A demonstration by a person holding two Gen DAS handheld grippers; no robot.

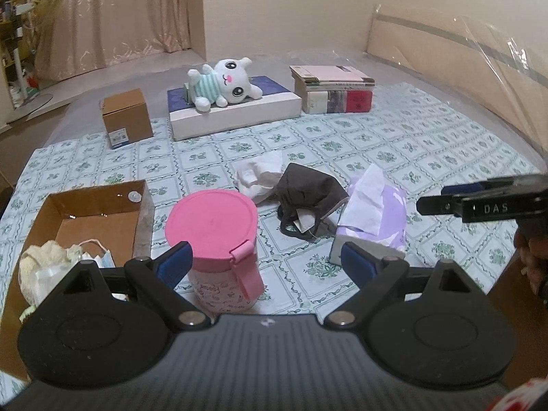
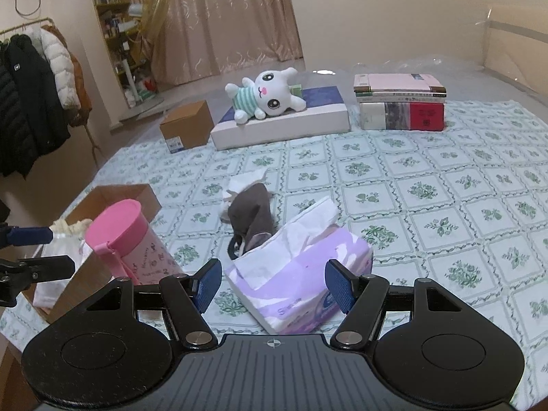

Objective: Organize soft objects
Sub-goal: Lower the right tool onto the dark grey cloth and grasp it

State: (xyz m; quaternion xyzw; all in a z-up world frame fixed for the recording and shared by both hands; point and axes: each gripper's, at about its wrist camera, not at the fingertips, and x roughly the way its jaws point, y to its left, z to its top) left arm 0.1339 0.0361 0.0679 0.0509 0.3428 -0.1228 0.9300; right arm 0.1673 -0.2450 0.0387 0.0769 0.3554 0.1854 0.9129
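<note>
Both grippers, left (image 1: 265, 262) and right (image 2: 274, 286), hover with jaws spread and empty, between picks; next likely the dark cloth mask (image 1: 306, 190), into the cardboard box (image 1: 102, 217).

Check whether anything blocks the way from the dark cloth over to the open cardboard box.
Yes. The pink-lidded canister stands between the dark cloth and the open cardboard box, so the cloth would likely have to pass over or around it.

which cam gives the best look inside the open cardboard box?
Left wrist. It looks down into the open cardboard box, showing its floor and the soft items at the near end. Right wrist sees only its far rim, mostly behind the pink canister.
</note>
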